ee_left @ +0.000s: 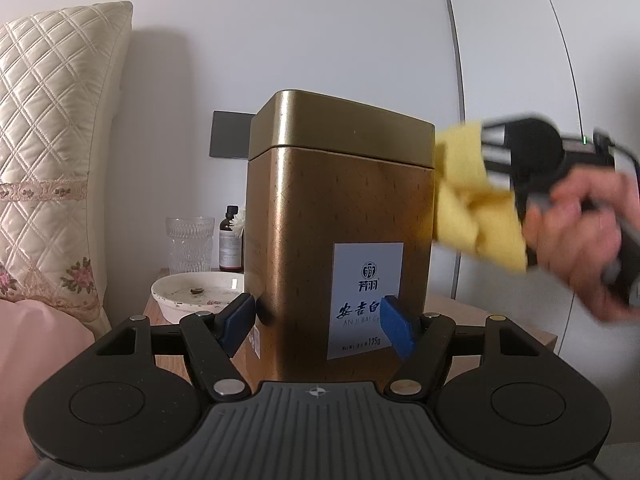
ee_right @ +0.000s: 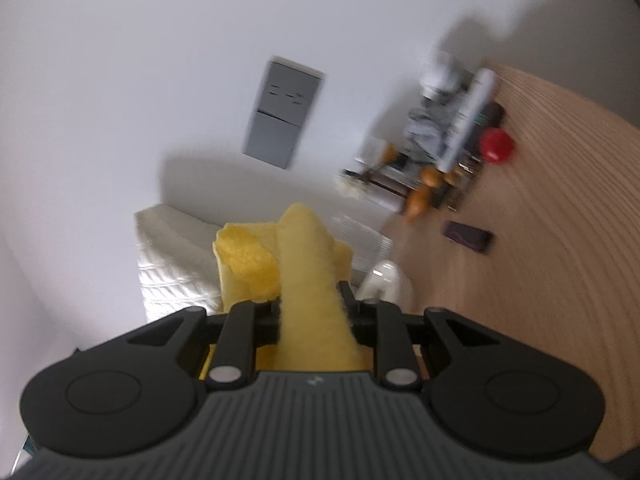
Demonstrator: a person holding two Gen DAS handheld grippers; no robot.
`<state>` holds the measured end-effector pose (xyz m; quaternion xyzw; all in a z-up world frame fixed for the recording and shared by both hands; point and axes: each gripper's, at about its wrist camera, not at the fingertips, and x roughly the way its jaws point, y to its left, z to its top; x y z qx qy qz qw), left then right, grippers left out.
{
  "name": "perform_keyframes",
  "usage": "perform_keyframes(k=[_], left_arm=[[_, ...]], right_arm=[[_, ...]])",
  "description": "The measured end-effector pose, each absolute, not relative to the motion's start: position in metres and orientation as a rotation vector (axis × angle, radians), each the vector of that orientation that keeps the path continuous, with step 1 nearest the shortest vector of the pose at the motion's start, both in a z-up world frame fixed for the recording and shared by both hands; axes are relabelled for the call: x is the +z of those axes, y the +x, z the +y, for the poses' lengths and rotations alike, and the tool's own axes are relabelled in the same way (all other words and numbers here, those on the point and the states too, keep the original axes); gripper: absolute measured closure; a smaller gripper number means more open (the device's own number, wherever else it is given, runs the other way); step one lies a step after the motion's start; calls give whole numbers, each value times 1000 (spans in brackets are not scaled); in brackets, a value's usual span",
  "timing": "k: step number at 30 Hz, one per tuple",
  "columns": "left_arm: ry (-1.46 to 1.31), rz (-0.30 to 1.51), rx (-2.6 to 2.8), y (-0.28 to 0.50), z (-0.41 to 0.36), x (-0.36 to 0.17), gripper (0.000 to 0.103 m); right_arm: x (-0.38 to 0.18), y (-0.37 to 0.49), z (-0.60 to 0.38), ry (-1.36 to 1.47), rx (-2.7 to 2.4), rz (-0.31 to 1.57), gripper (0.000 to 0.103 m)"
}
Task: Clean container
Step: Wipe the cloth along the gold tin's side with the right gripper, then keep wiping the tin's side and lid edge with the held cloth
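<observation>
A tall gold tea tin point(ee_left: 340, 216) with a lid and a white label stands upright in the left wrist view. My left gripper point(ee_left: 320, 322) is shut on its lower part, blue pads point(ee_left: 396, 326) against both sides. My right gripper point(ee_right: 308, 308) is shut on a yellow cloth point(ee_right: 304, 280), which bulges out in front of the fingers. In the left wrist view the cloth point(ee_left: 476, 196) is at the tin's upper right side, held by the right gripper point(ee_left: 504, 176), blurred by motion. The tin does not show in the right wrist view.
A wooden bedside table point(ee_left: 500, 324) carries a white dish point(ee_left: 196, 292), a clear glass point(ee_left: 190, 244) and a brown bottle point(ee_left: 231, 240). A quilted headboard point(ee_left: 52, 140) stands left. A grey wall socket point(ee_right: 284, 114), a phone point(ee_right: 468, 237) and clutter point(ee_right: 440, 140) show in the right wrist view.
</observation>
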<state>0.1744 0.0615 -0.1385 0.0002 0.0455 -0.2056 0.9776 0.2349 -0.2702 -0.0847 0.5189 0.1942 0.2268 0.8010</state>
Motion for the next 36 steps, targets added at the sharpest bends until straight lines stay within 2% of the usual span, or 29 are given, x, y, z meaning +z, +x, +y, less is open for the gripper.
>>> perform_keyframes(k=[5, 15, 23, 32, 36], left_arm=[[5, 91, -413, 172, 60, -138, 30], [3, 91, -406, 164, 60, -141, 29], [13, 91, -401, 151, 62, -142, 29], [16, 92, -398, 142, 60, -139, 29], [16, 91, -397, 137, 61, -139, 29]], right_arm=[[-63, 235, -270, 1074, 525, 350, 80], [-113, 219, -268, 1072, 442, 457, 80], [-82, 217, -270, 1068, 507, 375, 80], [-124, 207, -269, 1109, 425, 469, 80], [-113, 207, -267, 1092, 434, 456, 80]])
